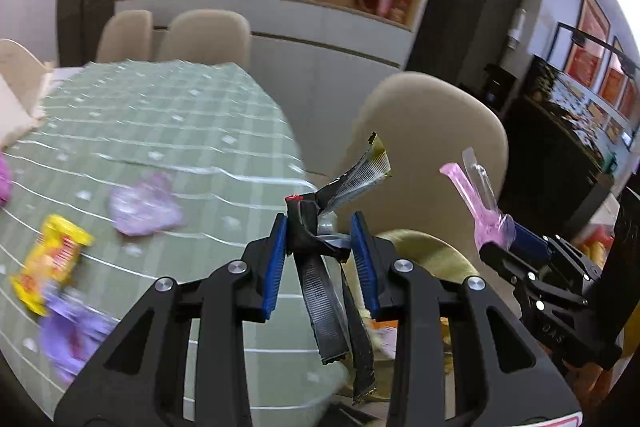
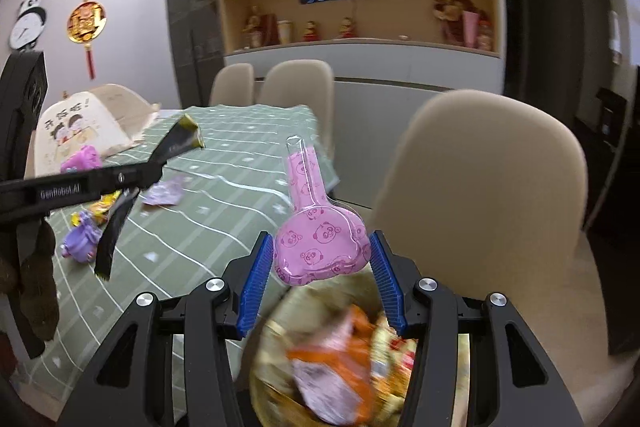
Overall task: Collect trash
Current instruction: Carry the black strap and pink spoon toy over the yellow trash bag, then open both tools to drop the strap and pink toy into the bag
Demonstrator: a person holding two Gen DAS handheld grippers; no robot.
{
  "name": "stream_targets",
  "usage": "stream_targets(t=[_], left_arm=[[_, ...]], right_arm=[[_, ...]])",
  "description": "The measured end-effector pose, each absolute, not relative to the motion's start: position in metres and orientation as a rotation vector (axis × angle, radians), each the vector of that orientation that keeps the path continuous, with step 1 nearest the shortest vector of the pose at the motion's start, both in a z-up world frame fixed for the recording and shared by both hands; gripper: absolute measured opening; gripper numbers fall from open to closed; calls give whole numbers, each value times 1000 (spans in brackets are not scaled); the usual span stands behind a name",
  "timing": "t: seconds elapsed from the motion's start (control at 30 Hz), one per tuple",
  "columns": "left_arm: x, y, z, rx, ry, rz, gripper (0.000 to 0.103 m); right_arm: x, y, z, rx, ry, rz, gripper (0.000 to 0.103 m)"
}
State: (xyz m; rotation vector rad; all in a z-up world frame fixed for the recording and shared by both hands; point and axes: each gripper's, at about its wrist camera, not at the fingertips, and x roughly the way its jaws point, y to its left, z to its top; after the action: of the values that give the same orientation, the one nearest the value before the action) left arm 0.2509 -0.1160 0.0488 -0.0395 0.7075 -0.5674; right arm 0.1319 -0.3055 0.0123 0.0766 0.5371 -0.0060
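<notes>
Here the table (image 1: 168,123), under a green checked cloth, fills the left wrist view from nine to twelve o'clock. Only the right wrist view looks down into the bin (image 2: 320,359) at six o'clock, full of blurred wrappers, and shows the paper bag (image 2: 76,135) with printed Chinese characters at ten. The left gripper (image 1: 320,243), marked "GenRobot.AI", clamps a black wrapper (image 1: 316,239). The right gripper (image 2: 320,259) clamps a pink pouch (image 2: 320,247) above the bin.
</notes>
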Motion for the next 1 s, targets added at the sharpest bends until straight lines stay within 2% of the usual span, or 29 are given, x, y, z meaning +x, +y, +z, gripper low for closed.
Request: stream_targets(t=[0.4, 1.0], left_arm=[[225, -196, -5, -5, 799, -669, 31], [250, -227, -52, -50, 877, -709, 32]], right_arm=[[90, -363, -15, 122, 568, -105, 47], [97, -381, -40, 148, 616, -128, 47]])
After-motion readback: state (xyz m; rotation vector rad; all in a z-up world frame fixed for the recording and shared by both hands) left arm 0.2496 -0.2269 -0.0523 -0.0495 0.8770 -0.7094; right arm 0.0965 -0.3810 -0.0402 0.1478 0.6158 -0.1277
